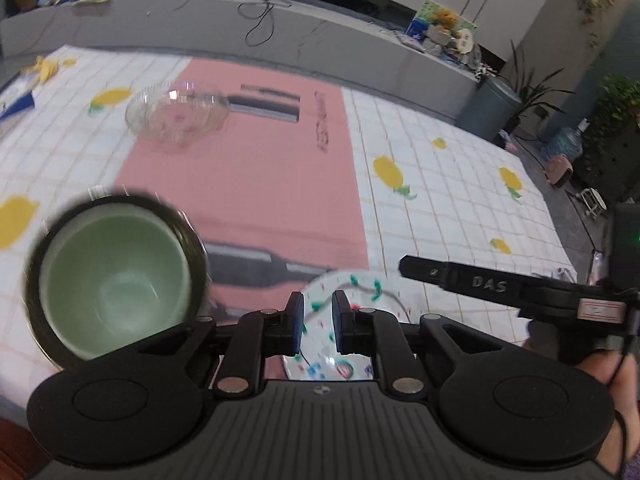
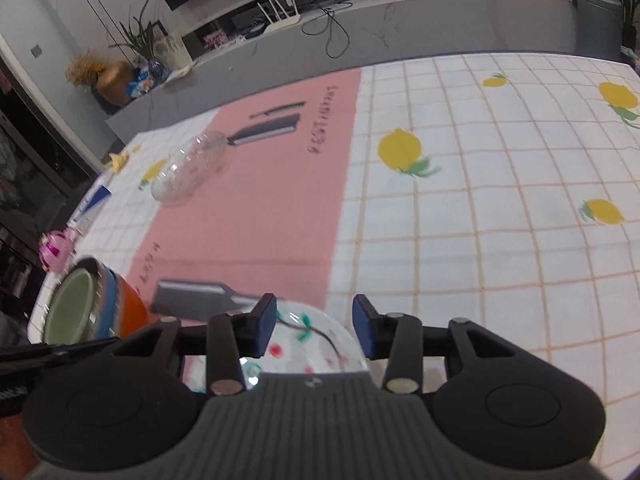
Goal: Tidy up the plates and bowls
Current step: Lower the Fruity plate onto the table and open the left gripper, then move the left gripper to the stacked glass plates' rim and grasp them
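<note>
A dark bowl with a pale green inside (image 1: 116,276) stands at the near left; in the right wrist view (image 2: 80,308) its outside shows blue and orange bands. A white plate with a cherry pattern (image 1: 352,292) lies at the near edge, also seen in the right wrist view (image 2: 312,344). A clear glass bowl (image 1: 176,114) sits far left on the pink mat, also in the right wrist view (image 2: 188,172). My left gripper (image 1: 318,326) hovers over the plate, jaws a narrow gap apart, holding nothing. My right gripper (image 2: 314,328) is open above the plate.
The table carries a grid cloth with lemon prints (image 2: 480,220) and a pink mat (image 1: 256,168). A pink ornament (image 2: 56,250) lies at the left table edge. A grey counter (image 1: 280,36) with a router and cables runs behind the table.
</note>
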Available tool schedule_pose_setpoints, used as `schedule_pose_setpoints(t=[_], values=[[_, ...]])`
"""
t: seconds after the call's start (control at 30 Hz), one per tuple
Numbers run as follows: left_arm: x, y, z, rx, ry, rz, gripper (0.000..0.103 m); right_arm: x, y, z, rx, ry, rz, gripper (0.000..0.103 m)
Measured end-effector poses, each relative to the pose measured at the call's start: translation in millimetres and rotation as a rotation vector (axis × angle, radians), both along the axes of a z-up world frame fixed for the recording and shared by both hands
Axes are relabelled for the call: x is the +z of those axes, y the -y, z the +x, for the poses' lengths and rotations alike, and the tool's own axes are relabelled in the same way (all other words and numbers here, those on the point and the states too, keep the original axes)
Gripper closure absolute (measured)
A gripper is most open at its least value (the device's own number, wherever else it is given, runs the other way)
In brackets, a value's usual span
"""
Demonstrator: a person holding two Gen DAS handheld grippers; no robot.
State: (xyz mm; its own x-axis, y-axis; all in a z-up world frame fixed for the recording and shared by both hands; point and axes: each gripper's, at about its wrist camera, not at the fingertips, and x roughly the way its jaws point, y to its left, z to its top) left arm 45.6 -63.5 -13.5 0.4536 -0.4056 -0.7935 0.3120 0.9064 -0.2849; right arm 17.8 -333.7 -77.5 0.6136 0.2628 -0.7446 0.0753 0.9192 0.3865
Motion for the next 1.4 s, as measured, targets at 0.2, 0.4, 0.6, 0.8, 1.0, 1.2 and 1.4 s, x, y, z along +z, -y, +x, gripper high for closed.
schedule_pose_setpoints(t=[0.2, 0.4, 0.6, 0.8, 1.0, 1.2, 1.4], values=[[32.9, -25.3, 37.4, -0.007, 0.053, 0.043, 0.087, 8.8, -14.5, 31.5, 0.011, 0.016, 0.044, 0.061], [47.5, -48.6, 79.1, -0.028, 0.127, 0.157, 0.087, 6.1, -24.1, 63.5, 0.006, 0.007, 0.150, 0.061], [34.5, -75.4, 124.1, -0.025, 0.142, 0.174, 0.087, -5.2, -35.9, 95.8, -0.017, -0.058, 0.210, 0.061], [4.3, -113.0, 169.0, 0.023, 0.146, 0.098, 0.087, -9.7, -60.1, 141.8, -0.006, -0.068, 0.200, 0.061], [-25.2, -142.2, 207.5, 0.035, 0.119, 0.028, 0.087, -22.3, -83.1, 192.8, 0.012, -0.095, 0.235, 0.065], [-61.3, -161.8, 236.4, 0.092, 0.068, -0.073, 0.087, -35.9, -101.2, 230.4, 0.029, -0.117, 0.250, 0.067], [-87.9, -166.5, 251.9, 0.144, 0.024, -0.140, 0.087, -51.0, -99.6, 249.4, 0.002, -0.133, 0.272, 0.069]])
